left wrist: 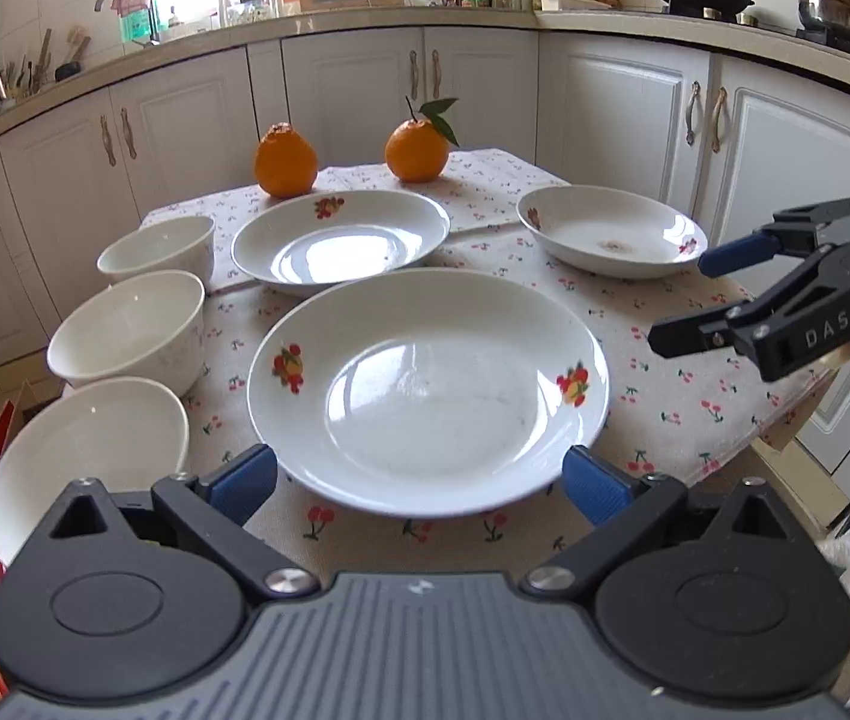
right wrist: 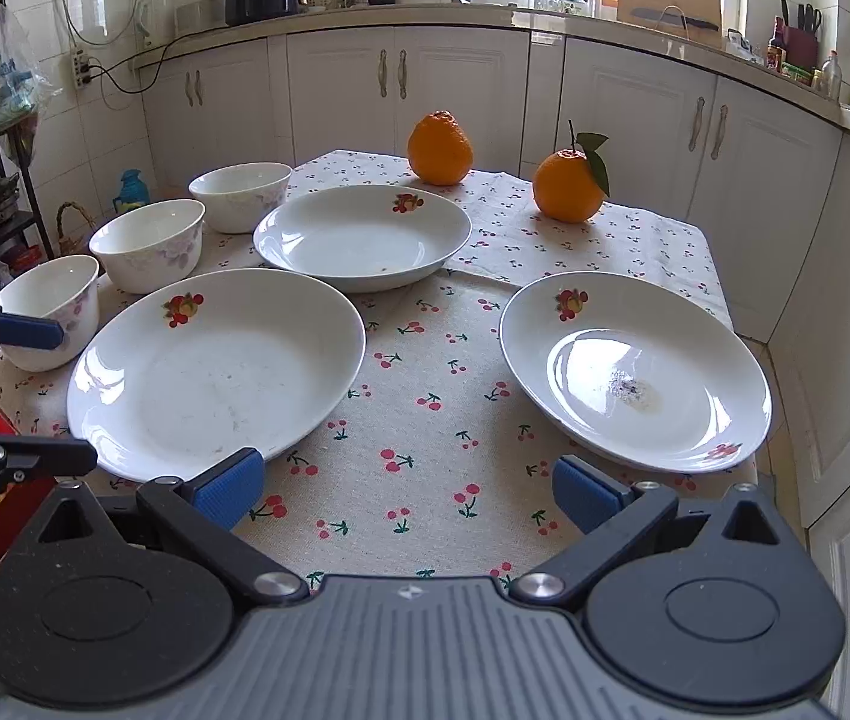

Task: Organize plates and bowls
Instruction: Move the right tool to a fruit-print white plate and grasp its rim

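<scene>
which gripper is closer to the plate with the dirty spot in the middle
Right. The right gripper hangs open just short of the stained plate, which sits ahead to its right. The left gripper faces the big front plate, farther across the table.

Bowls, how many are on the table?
3, in a row along the table's left edge: the near bowl, the middle bowl, and the far bowl beside the back plate. None seems hidden.
</scene>
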Available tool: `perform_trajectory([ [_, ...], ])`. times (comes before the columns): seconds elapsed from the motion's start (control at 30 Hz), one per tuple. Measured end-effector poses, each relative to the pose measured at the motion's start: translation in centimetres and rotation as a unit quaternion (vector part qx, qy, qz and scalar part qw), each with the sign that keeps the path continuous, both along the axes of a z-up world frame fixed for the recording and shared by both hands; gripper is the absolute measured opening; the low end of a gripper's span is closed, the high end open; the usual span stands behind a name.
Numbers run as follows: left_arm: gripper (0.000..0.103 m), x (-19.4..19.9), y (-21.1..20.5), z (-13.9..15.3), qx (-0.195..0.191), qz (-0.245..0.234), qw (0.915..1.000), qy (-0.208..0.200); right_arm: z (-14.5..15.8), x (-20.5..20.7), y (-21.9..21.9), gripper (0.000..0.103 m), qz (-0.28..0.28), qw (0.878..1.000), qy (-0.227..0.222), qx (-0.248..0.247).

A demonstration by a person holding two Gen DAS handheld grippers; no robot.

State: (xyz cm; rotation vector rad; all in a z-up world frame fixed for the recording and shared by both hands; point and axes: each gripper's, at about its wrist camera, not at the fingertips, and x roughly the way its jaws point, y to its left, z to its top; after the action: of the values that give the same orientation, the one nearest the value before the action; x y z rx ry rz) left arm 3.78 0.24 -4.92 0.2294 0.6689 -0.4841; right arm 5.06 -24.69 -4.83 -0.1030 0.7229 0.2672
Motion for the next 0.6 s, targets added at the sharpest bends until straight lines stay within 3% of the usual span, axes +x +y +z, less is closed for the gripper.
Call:
perform_trajectory([
  [0.47, 0.101, 1.3, -1.1, -2.8, 0.016, 0.012, 0.9992, 0.034, 0.6, 1.0, 0.2, 0.103, 0.017, 1.0, 0.001, -0.001],
  [0.6, 0.103, 1.7, -1.1, -2.9, 0.005, 0.019, 0.9988, 0.045, 0.5, 1.8, 0.2, 0.103, 0.038, 0.999, 0.011, 0.008],
])
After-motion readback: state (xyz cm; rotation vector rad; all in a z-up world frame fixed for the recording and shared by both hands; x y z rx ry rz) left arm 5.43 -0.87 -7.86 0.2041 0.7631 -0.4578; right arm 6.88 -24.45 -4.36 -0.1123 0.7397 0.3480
